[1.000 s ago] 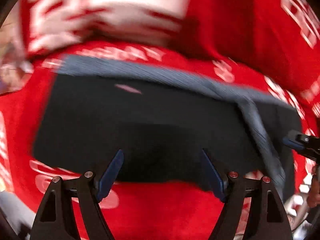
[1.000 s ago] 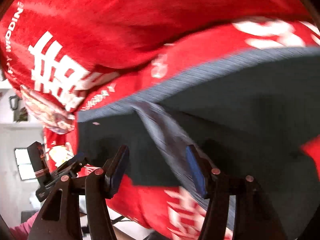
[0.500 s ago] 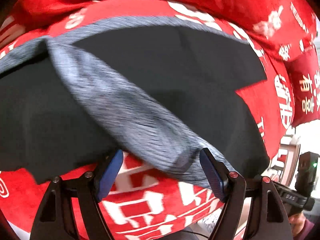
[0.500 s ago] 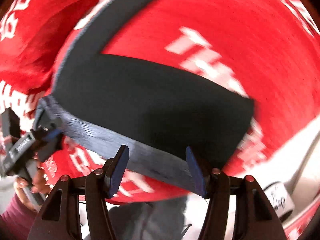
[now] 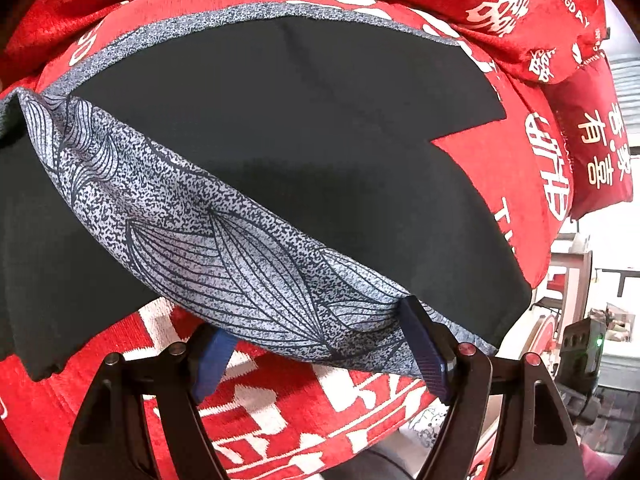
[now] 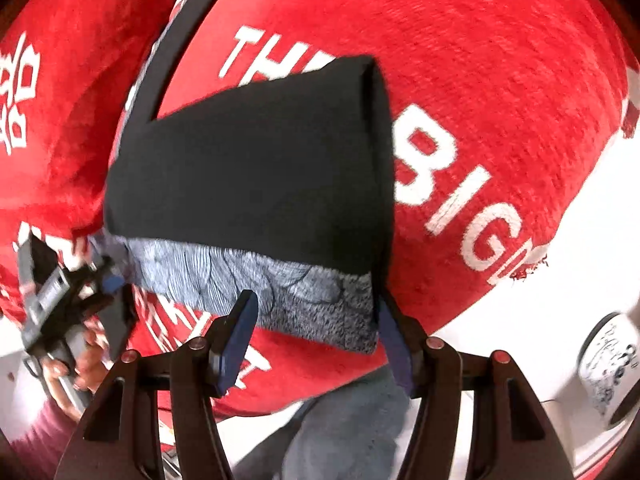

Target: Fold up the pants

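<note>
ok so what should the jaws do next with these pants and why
Probably close both on the patterned waistband: it lies between the open jaws of the left gripper and the right gripper, at the near edge of the black pants, unpinched.

Both hand-held grippers, L (image 5: pixel 320 344) & R (image 6: pixel 316 340), open, angled down.

Black pants (image 5: pixel 320 128) with a grey, leaf-patterned waistband (image 5: pixel 224 248), lying flat on red printed cloth, legs doubled over, waistband at the near edge, fold crisp on the far side
</note>
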`<act>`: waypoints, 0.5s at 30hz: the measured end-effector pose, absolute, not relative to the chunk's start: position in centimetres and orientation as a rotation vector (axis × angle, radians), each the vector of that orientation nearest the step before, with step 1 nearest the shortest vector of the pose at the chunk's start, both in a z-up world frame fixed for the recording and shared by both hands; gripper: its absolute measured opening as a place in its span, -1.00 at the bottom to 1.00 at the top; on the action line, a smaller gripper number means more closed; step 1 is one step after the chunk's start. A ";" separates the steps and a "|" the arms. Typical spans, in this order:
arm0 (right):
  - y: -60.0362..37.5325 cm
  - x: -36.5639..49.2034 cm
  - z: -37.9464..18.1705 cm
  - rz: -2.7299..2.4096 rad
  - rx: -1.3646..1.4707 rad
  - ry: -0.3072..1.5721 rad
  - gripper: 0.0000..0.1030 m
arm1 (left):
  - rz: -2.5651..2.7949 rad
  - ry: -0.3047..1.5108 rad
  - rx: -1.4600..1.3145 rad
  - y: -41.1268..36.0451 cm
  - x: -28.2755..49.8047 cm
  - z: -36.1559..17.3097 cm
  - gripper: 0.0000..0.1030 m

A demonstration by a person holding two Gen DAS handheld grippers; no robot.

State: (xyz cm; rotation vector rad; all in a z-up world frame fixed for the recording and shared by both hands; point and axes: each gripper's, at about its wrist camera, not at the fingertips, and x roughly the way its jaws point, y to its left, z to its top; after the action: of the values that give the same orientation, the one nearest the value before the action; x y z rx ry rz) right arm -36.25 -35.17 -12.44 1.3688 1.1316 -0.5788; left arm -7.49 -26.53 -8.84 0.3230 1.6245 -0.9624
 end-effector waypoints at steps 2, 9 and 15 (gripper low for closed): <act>-35.6 -37.0 -12.6 -0.593 1.410 1.096 0.26 | -0.960 1.618 0.314 -26.4 -7.5 -8.8 0.55; -35.8 -36.3 -13.5 -0.465 1.408 1.207 -0.51 | -0.952 1.634 0.228 -26.6 -7.5 -8.7 0.02; -38.3 -32.0 -8.8 -0.262 1.328 1.163 -0.70 | -0.950 1.666 0.078 -27.3 -6.4 -6.2 -0.34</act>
State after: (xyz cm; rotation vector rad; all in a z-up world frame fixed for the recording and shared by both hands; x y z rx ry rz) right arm -31.96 -38.33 -8.76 1.3282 1.1628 -0.2624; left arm -6.36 -27.26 -6.17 0.0778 1.6663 -0.9501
